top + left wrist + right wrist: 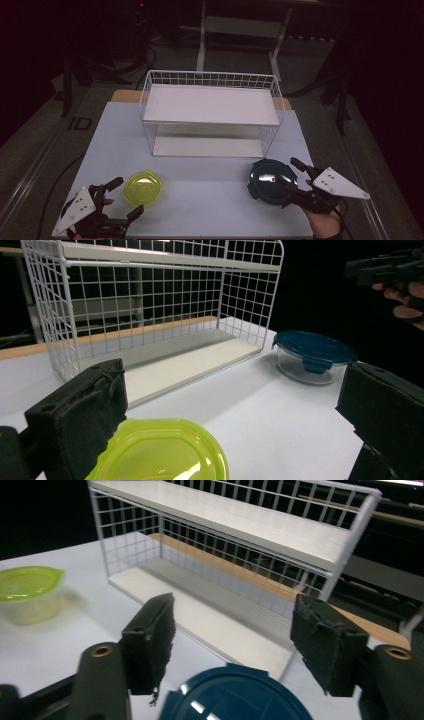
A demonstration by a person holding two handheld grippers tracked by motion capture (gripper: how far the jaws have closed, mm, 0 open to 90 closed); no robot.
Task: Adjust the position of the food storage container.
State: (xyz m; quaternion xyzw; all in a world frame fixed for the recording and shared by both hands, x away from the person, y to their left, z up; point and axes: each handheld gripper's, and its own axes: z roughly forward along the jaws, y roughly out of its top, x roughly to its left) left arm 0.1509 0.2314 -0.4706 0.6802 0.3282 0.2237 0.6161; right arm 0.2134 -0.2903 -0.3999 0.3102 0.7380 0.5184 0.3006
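The left hand-held gripper [122,197] is wide open and holds nothing, with its jaws on each side of the green box [143,188] near the front left of the bench [210,190]. The right hand-held gripper [291,176] is wide open and empty too, right over the blue-lid box [270,181] at the front right. I think a jaw could bump a box and slide it if it comes in crooked; both boxes sit flat, lids up, nearly round with no real long side, before the white rack [210,107].
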